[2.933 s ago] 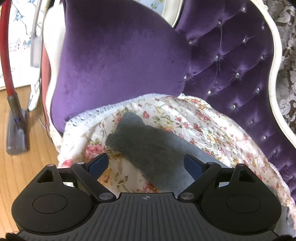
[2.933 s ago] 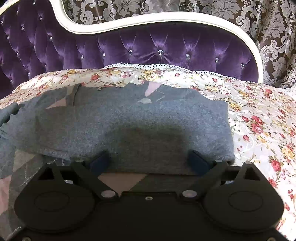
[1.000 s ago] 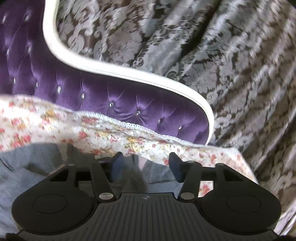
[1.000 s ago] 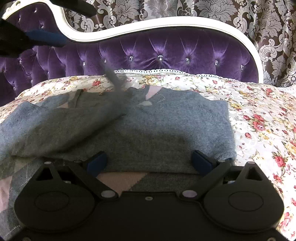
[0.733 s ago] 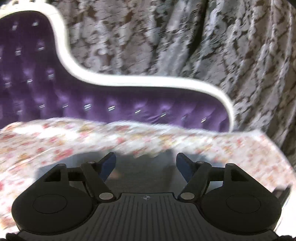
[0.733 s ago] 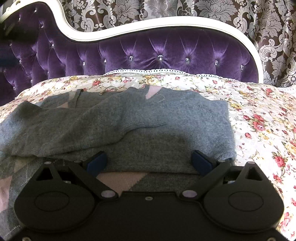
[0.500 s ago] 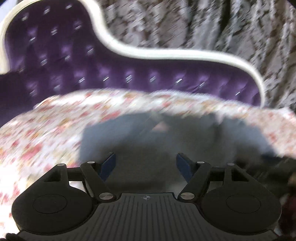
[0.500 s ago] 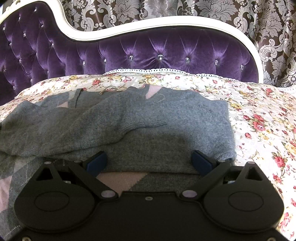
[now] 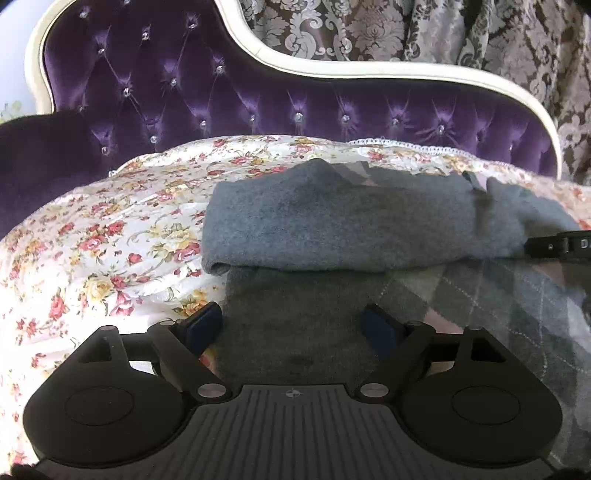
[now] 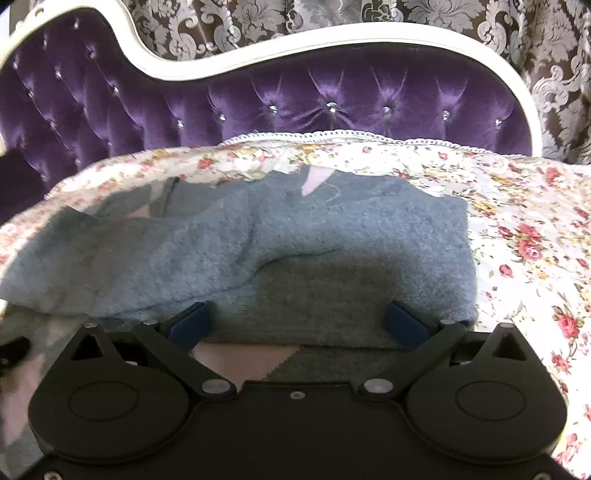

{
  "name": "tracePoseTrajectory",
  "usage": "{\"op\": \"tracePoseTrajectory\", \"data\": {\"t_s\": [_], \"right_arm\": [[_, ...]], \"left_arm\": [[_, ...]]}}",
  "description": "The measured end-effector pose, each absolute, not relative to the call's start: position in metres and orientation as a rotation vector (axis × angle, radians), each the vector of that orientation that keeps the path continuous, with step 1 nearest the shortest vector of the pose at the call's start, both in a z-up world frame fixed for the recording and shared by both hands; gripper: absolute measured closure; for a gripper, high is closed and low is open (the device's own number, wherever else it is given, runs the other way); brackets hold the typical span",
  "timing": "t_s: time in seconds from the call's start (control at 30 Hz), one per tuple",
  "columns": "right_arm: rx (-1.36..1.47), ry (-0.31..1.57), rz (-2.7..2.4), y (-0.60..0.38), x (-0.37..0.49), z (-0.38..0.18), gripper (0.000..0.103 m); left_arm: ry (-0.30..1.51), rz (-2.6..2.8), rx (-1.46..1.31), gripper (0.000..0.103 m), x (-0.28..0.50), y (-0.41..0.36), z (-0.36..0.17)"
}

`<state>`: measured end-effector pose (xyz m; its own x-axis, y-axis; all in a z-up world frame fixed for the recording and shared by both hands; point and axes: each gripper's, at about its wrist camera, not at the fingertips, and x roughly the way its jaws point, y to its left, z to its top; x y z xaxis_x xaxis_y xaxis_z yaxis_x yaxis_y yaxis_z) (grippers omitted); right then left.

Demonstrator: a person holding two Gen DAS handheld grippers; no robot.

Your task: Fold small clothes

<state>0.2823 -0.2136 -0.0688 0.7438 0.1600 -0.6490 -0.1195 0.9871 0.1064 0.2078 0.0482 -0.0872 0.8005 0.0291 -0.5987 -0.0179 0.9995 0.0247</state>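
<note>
A small grey sweater [image 9: 332,229] with an argyle front lies on the floral sheet [image 9: 110,236], both sleeves folded across its body. My left gripper [image 9: 291,326] is open and empty, low over the sweater's near left part. My right gripper [image 10: 297,321] is open and empty, just over the sweater [image 10: 332,236] at its near right edge. The left sleeve [image 10: 166,251] lies across the folded right part. Part of the right gripper [image 9: 557,245] shows at the right edge of the left wrist view.
The sheet covers a purple tufted sofa [image 9: 258,96] with a white frame [image 10: 332,35]. A patterned curtain [image 9: 443,33] hangs behind it. Bare floral sheet [image 10: 528,229] lies on both sides of the sweater.
My left gripper carried the left sleeve across the sweater, let it go, then swung back to the near left side. My right gripper moved slightly forward over the sweater.
</note>
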Motion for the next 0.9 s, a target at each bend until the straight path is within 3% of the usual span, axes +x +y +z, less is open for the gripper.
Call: {"op": "tracePoseTrajectory", "data": {"t_s": [0.2, 0.27, 0.33, 0.57, 0.6, 0.63, 0.67, 0.9], "right_arm": [[0.131, 0.627, 0.194, -0.223, 0.278, -0.036, 0.008], [0.156, 0.658, 0.186, -0.223, 0.293, -0.034, 0.018], [0.193, 0.694, 0.178, -0.224, 0.31, -0.038, 0.039], [0.199, 0.784, 0.111, -0.22, 0.347, -0.06, 0.039], [0.192, 0.789, 0.115, -0.217, 0.349, -0.061, 0.047], [0.186, 0.792, 0.127, -0.216, 0.348, -0.061, 0.085], [0.182, 0.798, 0.137, -0.213, 0.347, -0.059, 0.091], [0.182, 0.585, 0.159, -0.218, 0.298, 0.006, 0.094]], "left_arm": [[0.631, 0.037, 0.046, 0.018, 0.207, 0.043, -0.091], [0.629, 0.032, 0.035, 0.018, 0.206, 0.045, -0.092], [0.627, 0.031, 0.034, 0.018, 0.206, 0.046, -0.091], [0.622, 0.027, 0.027, 0.017, 0.205, 0.047, -0.092], [0.621, 0.026, 0.026, 0.017, 0.204, 0.047, -0.092], [0.62, 0.025, 0.025, 0.017, 0.204, 0.047, -0.092], [0.62, 0.025, 0.024, 0.017, 0.204, 0.047, -0.092], [0.621, 0.023, 0.022, 0.017, 0.204, 0.047, -0.092]]}}
